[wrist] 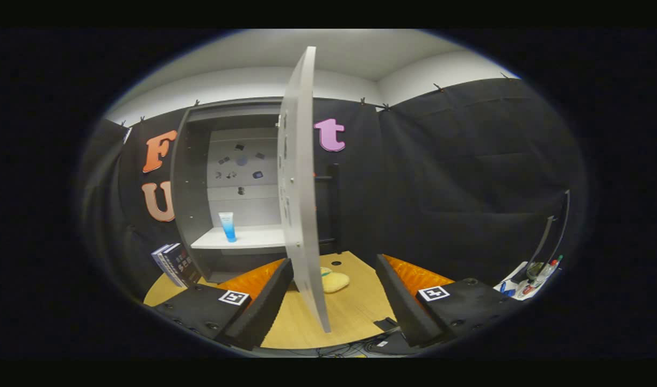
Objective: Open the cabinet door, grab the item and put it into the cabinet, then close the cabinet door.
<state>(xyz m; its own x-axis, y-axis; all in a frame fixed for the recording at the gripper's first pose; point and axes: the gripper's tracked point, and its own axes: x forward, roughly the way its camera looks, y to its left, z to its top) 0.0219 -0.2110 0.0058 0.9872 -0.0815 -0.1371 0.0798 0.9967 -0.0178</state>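
The grey cabinet (191, 177) stands at the back of the wooden table (350, 317) with its door (301, 188) swung out towards me, seen almost edge-on. A blue and white tube (228, 226) stands upright on the white shelf (258, 236) inside. My gripper (334, 266) is open. The door's lower free edge hangs between the fingers, close against the left finger (272, 301) and well apart from the right finger (398, 301). I cannot tell whether the left finger touches the door.
A yellow plush toy (334, 280) lies on the table just beyond the door. A few books (175, 264) lean against the cabinet's left side. Pens and small items (533, 277) sit at the far right. Cables (355, 349) run along the table's near edge.
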